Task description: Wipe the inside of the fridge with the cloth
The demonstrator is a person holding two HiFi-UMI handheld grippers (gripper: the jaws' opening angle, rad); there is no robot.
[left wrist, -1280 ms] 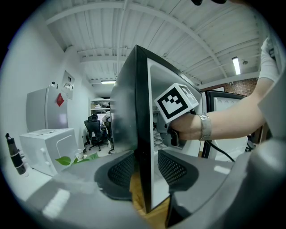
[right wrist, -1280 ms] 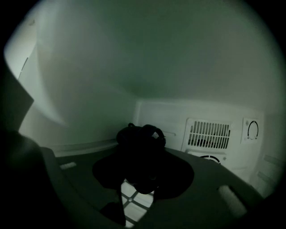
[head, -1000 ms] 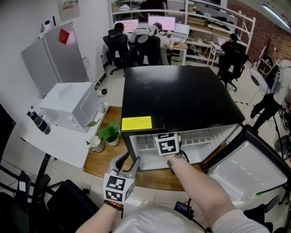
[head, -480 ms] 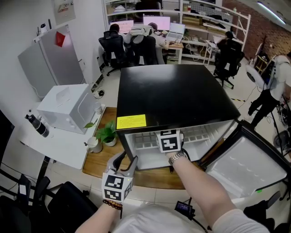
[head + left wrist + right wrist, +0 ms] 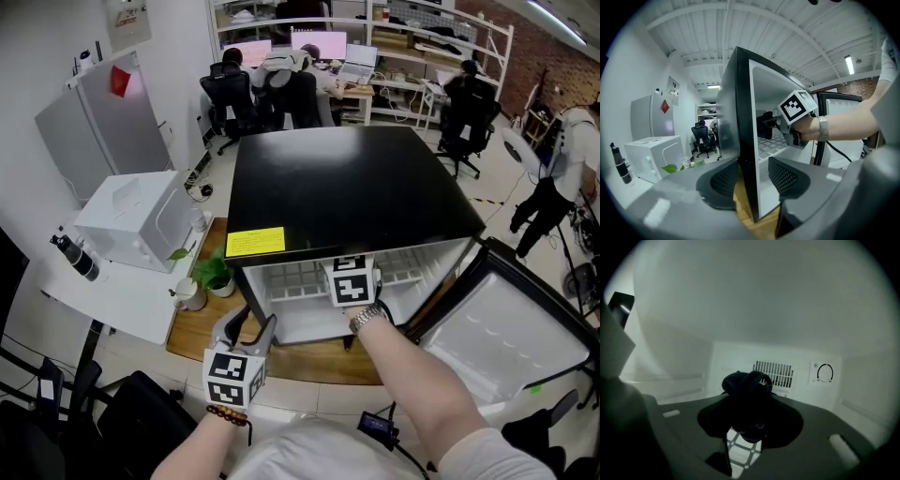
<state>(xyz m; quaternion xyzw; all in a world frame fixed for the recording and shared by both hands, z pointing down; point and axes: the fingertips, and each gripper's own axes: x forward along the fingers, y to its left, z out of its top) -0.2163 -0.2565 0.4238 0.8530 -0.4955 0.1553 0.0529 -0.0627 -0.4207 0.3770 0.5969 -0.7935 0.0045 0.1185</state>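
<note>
We are gripping the cloth [image 5: 747, 392], probably soft and light, by its bunched middle in our right gripper [image 5: 750, 425], inside the fridge [image 5: 347, 197] at twelve o'clock. Our left gripper [image 5: 750, 180] has just been opening, jaws wide around the fridge's front edge.

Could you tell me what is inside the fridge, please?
The right gripper holds a dark cloth over a wire shelf; a vent grille and dial sit on the back wall. The cloth hides part of the shelf.

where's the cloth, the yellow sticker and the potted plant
cloth [image 5: 746, 392], right gripper view, middle of the dark bundle
yellow sticker [image 5: 255, 242], head view, its centre
potted plant [image 5: 212, 274], head view, green leaves
</note>
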